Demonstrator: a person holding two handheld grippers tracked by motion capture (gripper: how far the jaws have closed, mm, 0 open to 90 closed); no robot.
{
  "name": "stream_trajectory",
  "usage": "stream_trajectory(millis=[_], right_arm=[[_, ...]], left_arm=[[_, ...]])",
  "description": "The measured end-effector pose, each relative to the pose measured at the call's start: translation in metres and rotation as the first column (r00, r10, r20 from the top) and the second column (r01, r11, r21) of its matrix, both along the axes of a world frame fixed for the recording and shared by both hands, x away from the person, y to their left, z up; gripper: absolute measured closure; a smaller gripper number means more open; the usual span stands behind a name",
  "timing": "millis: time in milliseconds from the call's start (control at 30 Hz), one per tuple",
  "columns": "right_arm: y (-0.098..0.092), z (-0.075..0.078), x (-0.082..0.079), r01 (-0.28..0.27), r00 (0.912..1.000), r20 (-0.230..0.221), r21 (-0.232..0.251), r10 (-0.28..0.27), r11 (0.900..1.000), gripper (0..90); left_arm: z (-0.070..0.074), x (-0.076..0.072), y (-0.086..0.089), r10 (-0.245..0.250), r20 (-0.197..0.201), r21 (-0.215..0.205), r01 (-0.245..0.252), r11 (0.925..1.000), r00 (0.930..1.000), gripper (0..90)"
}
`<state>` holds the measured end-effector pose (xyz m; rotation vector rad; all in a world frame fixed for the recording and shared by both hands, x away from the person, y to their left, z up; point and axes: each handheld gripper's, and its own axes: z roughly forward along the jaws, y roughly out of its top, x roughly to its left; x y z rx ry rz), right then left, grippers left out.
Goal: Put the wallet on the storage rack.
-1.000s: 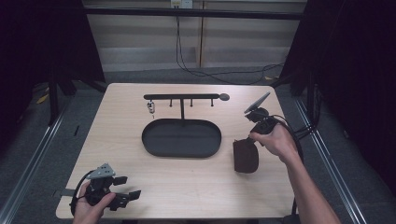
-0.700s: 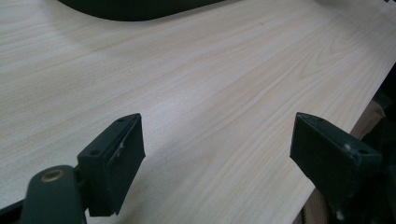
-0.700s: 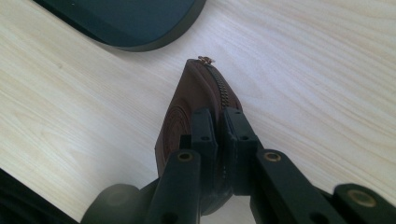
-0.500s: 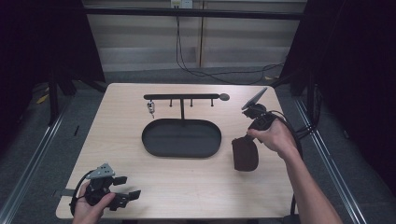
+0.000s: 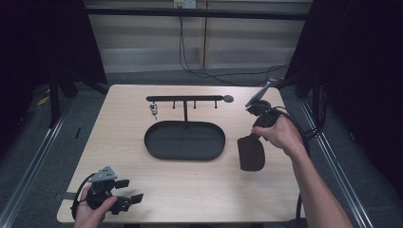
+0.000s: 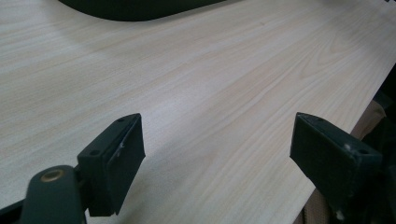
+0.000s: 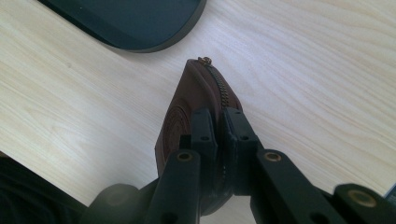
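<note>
A brown zip pouch [image 5: 250,153] hangs just right of the black oval tray [image 5: 184,140]. My right gripper [image 5: 255,137] is shut on its upper end. In the right gripper view the two jaws pinch the pouch [image 7: 180,116] at its zipper edge, where the right gripper [image 7: 218,119] points down at the table. The pouch's far end, with the zip pull, is close to the wood; whether it touches I cannot tell. My left gripper [image 5: 130,191] rests at the front left corner, open. Between the wide jaws of the left gripper [image 6: 217,154] there is only bare wood.
A black rack [image 5: 185,99] with several hooks stands behind the tray, and a small metal item [image 5: 153,110] hangs from its left hook. The tray's edge [image 7: 135,23] lies just beyond the pouch. The table's front edge is close to the left gripper. Cables run on the floor behind.
My right hand has risen a little with the pouch in its jaws, and the pouch has shifted slightly toward the back. The left hand has stayed still.
</note>
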<state>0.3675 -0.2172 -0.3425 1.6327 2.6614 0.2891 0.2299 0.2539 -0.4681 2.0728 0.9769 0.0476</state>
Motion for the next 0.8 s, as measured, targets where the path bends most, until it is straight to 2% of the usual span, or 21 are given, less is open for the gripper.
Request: stream_trajectory(millis=[433, 633, 800], right_arm=[[0.009, 0.021, 0.007, -0.012, 0.9997, 0.019, -0.019, 0.012, 1.000, 83.8], [0.014, 0.034, 0.011, -0.007, 0.9994, 0.034, -0.017, 0.008, 1.000, 83.8], [0.019, 0.039, 0.016, -0.008, 0.9987, 0.050, -0.008, 0.008, 1.000, 83.8]], left_arm=[[0.000, 0.000, 0.000, -0.003, -0.003, -0.006, 0.003, 1.0000, 1.0000, 17.6], [0.000, 0.000, 0.001, -0.008, -0.002, -0.010, 0.008, 0.9999, 1.0000, 17.6], [0.001, -0.001, 0.001, -0.010, 0.007, -0.010, 0.010, 0.9999, 0.9999, 17.6]])
